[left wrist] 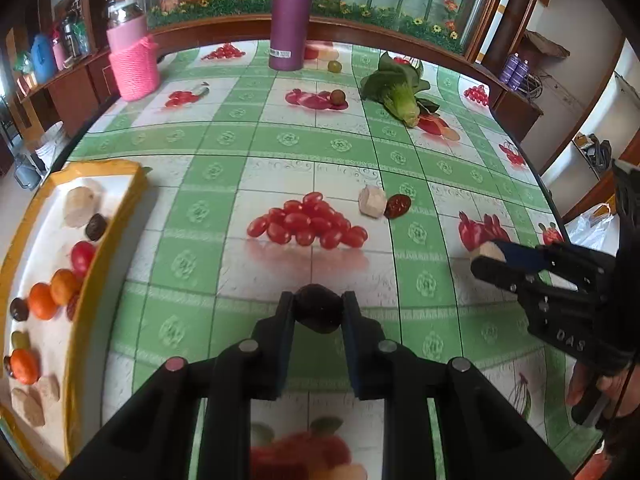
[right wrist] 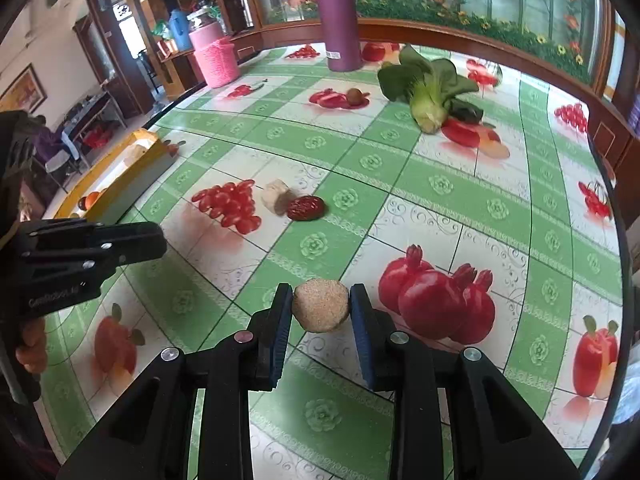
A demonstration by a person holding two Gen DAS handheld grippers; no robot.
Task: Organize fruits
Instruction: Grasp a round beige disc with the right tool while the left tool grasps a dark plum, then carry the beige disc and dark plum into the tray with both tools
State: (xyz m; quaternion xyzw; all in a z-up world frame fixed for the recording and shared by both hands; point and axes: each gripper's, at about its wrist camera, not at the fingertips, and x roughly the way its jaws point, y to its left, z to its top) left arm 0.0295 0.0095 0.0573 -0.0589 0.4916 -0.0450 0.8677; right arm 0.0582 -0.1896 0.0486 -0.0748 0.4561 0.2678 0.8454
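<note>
My left gripper [left wrist: 319, 299] is shut on a dark brown round fruit [left wrist: 319, 312], held just above the green checked tablecloth. At the left stands a yellow-rimmed tray [left wrist: 85, 312] with oranges [left wrist: 42, 300], a cherry tomato [left wrist: 82, 257], dark fruits and tan chunks. My right gripper [right wrist: 321, 291] is shut on a tan round piece [right wrist: 320, 312]; in the left wrist view it shows at the right edge [left wrist: 491, 258]. A tan chunk [right wrist: 276, 196] and a red date [right wrist: 306, 208] lie together mid-table. The left gripper [right wrist: 158, 236] enters the right wrist view from the left, its fruit hidden.
A bok choy [right wrist: 428, 96], a small brown fruit [right wrist: 354, 96] and a green one [left wrist: 334, 66] lie further back. A tall purple bottle [left wrist: 290, 20] and a pink knitted jar [left wrist: 134, 64] stand near the far edge. The cloth carries printed fruit pictures. A hand [left wrist: 580, 388] holds the right gripper.
</note>
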